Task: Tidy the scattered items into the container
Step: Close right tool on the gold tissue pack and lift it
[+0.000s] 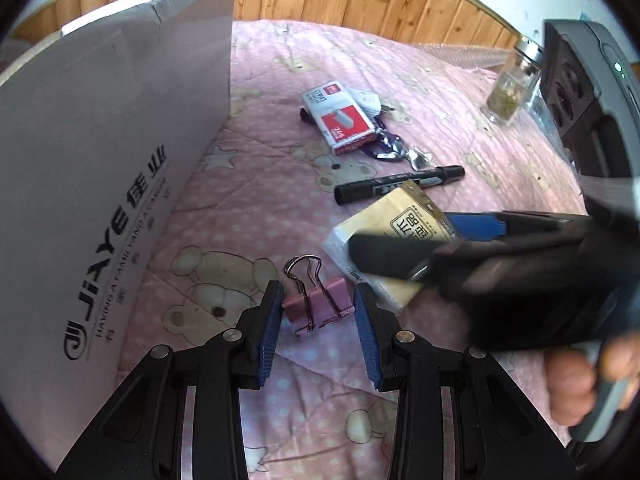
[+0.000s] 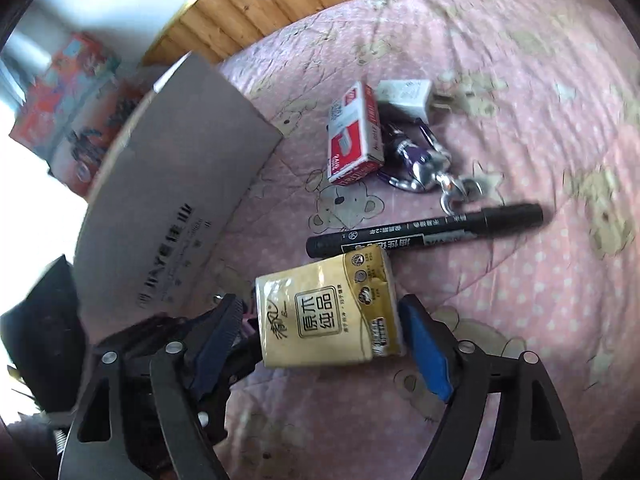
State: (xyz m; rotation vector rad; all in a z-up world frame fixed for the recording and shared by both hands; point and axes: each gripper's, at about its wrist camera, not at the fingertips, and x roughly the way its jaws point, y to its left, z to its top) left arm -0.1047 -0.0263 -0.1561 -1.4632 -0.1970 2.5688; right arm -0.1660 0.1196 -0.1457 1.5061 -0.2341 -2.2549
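One grey box (image 1: 100, 168), "JiAYE" lettering

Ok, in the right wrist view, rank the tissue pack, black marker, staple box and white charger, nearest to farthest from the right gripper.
1. Tissue pack: between the right gripper's open fingers.
2. Black marker: just beyond the pack.
3. Staple box: farther up, centre.
4. White charger: farthest, right of the box's top.

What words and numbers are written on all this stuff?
"JiAYE": grey box; the smaller line beneath is too blurred.
"原木纯品": tissue pack.
"24/6": staple box; rest too small.
Marker: white print, too small to read.
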